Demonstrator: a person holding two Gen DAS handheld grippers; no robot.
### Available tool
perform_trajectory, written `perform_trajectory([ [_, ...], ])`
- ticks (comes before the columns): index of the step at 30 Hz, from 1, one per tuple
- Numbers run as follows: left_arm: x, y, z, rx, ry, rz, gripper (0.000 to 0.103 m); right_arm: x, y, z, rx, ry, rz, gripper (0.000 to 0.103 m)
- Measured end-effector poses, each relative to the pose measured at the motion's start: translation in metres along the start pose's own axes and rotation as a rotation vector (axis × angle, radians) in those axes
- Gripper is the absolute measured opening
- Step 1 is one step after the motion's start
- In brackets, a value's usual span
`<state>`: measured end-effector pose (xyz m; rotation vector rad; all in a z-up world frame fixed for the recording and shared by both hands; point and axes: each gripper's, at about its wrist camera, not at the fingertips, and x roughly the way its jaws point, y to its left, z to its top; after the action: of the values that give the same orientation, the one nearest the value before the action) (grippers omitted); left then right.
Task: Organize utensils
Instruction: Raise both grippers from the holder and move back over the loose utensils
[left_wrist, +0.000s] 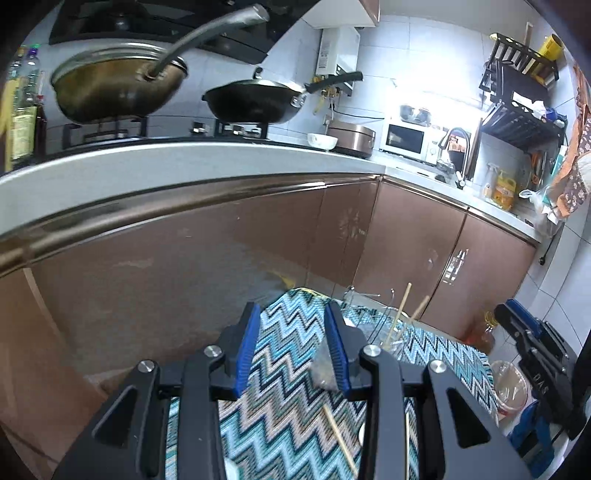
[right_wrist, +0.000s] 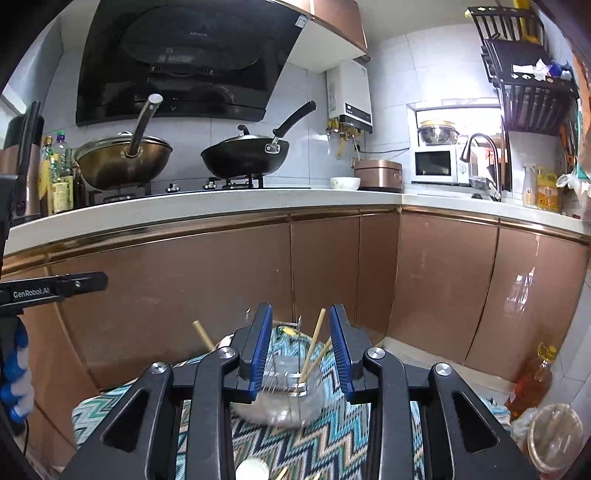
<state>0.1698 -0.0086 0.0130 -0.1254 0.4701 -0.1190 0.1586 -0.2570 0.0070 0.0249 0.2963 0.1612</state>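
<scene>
below the long countertop (right_wrist: 207, 206) and its brown cabinet doors (right_wrist: 177, 295), a zigzag-patterned cloth (right_wrist: 317, 446) covers a low surface where the utensils sit. on it stands a clear glass jar (right_wrist: 284, 398), blurred, with chopsticks (right_wrist: 314, 347) leaning up out of it, their long axes tilted a little off upright. more loose chopsticks (left_wrist: 341, 439) lie flat on the cloth, close under the left gripper (left_wrist: 291, 354), pointing roughly along its fingers.

the right gripper (right_wrist: 301, 350) looks straight at the jar, which sits just ahead of and between its blue pads (right_wrist: 260, 350); the jaws stand partly apart and hold nothing. the left gripper's jaws are likewise part open and empty, with the jar off to its right, ahead of the fingertips.

judging from this, the loose sticks are the left hand's to gather, being nearest it, and they would go rightward into the jar. a small white cap (right_wrist: 253, 469) lies at the near edge.
</scene>
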Motion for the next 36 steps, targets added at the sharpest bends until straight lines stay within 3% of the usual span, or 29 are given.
perform_trajectory([
  [10,-0.064,0.021,-0.016,0.004,-0.009,0.006,0.035,-0.068,0.012,-0.002,-0.007,0.014,-0.003,0.032],
  [18,-0.101,0.027,-0.025,-0.008,-0.042,-0.013,0.046,-0.105,0.016,-0.002,-0.024,0.006,-0.013,0.032],
  [28,-0.117,0.032,-0.035,-0.007,-0.032,-0.051,0.046,-0.131,0.013,-0.003,-0.01,0.006,-0.03,0.032],
  [36,-0.113,0.035,-0.044,-0.004,-0.005,-0.06,0.046,-0.128,0.014,-0.01,-0.005,0.038,-0.028,0.032],
])
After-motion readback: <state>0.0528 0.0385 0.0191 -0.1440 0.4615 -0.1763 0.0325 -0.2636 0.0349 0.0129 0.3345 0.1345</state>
